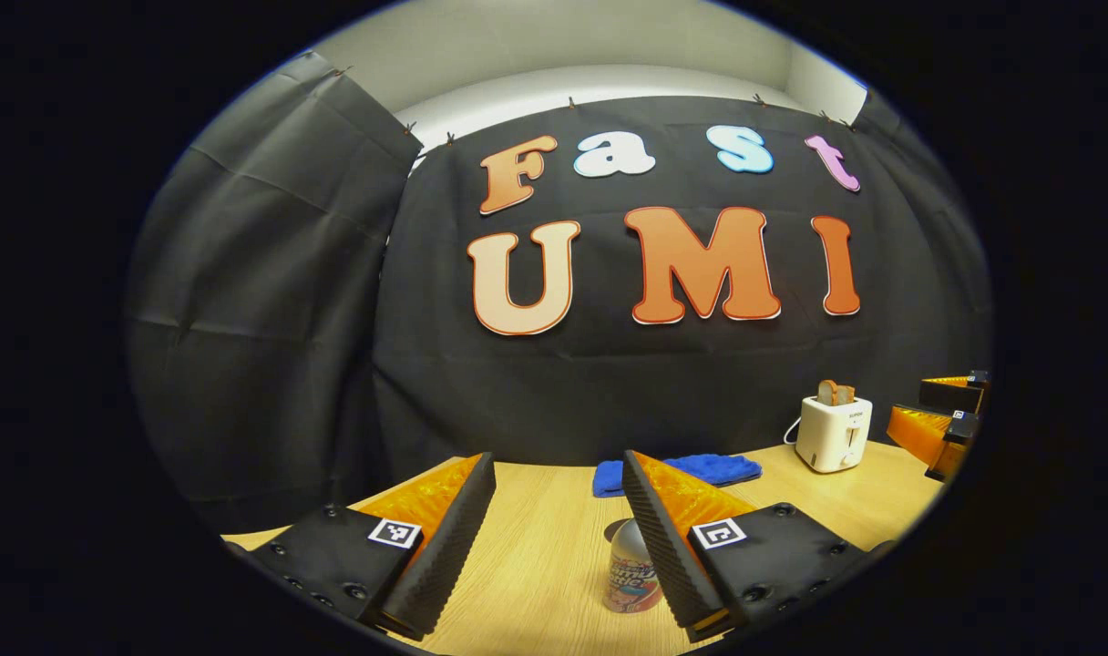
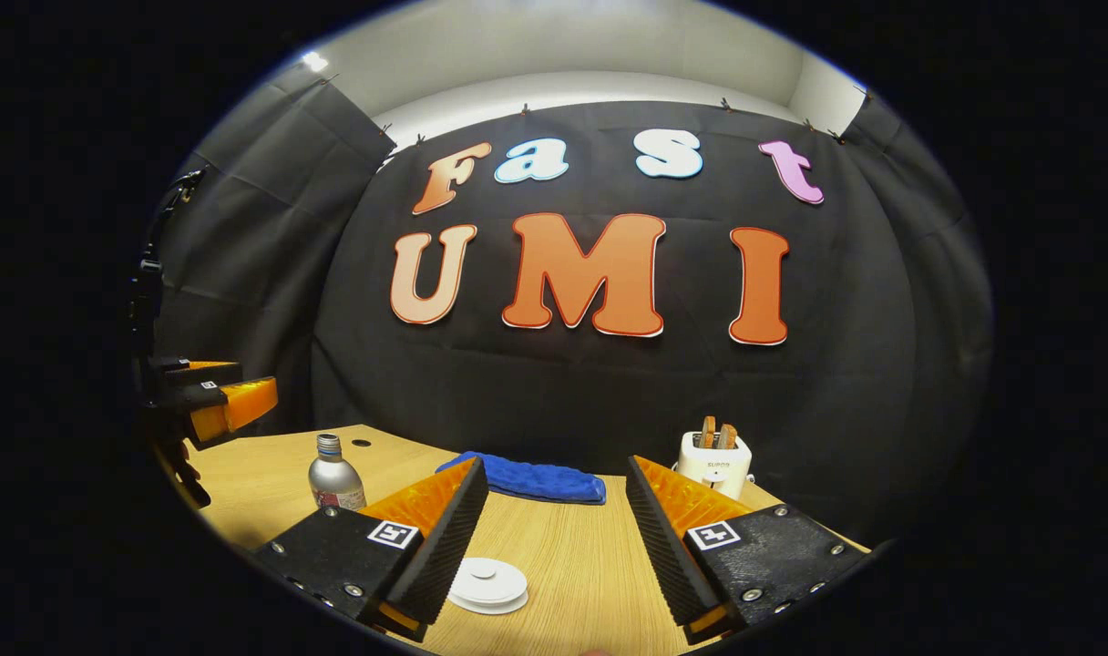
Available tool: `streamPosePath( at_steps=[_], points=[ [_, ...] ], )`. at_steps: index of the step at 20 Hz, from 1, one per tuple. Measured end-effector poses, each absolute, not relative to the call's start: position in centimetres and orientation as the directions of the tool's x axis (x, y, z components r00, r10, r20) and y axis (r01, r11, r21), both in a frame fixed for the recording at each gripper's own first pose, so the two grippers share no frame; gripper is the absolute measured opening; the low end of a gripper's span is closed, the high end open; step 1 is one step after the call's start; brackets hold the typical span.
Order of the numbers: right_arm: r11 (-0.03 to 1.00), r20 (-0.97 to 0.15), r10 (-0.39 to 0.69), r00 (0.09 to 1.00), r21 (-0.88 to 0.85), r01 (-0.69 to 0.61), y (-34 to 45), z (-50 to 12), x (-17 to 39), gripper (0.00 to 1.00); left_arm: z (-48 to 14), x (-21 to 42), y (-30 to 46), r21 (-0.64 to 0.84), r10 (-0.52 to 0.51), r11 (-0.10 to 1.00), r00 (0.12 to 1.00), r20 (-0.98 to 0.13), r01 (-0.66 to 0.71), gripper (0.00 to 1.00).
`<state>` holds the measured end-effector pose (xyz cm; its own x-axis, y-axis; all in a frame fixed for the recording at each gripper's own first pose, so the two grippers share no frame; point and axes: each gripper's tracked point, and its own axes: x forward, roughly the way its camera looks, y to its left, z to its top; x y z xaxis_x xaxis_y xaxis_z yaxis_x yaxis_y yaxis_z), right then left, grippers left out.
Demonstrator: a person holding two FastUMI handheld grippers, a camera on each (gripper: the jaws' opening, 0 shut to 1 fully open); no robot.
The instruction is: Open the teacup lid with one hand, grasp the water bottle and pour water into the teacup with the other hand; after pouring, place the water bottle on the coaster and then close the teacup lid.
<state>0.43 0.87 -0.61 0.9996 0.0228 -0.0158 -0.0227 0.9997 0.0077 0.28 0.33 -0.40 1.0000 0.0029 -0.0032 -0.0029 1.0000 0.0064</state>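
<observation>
A silver water bottle (image 1: 629, 569) with a printed label stands on the wooden table (image 1: 536, 547), low between the fingers of my open left gripper (image 1: 559, 465) and partly hidden behind the right finger (image 1: 663, 538). In the right gripper view the same bottle (image 2: 334, 476) stands at the left, below my left gripper (image 2: 219, 394), which hovers above the table's left edge. My right gripper (image 2: 556, 466) is open, and the teacup's white round lid (image 2: 487, 583) with its small knob lies just inside the left finger (image 2: 440, 538). Neither gripper touches anything.
A blue cloth (image 2: 527, 478) lies at the back of the table against the black wall. A white toaster (image 2: 715, 460) holding slices of toast stands at the back right. My right gripper (image 1: 948, 408) shows at the far right of the left gripper view, beyond the toaster (image 1: 834, 433).
</observation>
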Motion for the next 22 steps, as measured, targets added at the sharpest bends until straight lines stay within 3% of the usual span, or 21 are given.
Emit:
streamPosePath(
  at_steps=[6, 17, 22],
  points=[
    [0.999, -0.048, 0.041, 0.998, 0.014, -0.041, 1.4, -1.9, 1.0, 0.92, -0.7, 0.3, 0.1, 0.002, -0.006, 1.0, 1.0, -0.012, 0.006, 0.91],
    [0.989, -0.266, 0.148, 0.952, 0.027, -0.146, 5.3, -10.9, 3.0, 0.92, -4.2, 0.4, -0.8, -0.012, -0.051, 0.999, 0.993, -0.102, 0.05, 0.93],
    [0.983, -0.346, 0.183, 0.92, 0.071, -0.168, 6.5, -14.3, 3.8, 0.84, -5.5, 0.6, -1.3, 0.016, -0.064, 0.998, 0.99, -0.124, 0.067, 0.93]
  ],
)
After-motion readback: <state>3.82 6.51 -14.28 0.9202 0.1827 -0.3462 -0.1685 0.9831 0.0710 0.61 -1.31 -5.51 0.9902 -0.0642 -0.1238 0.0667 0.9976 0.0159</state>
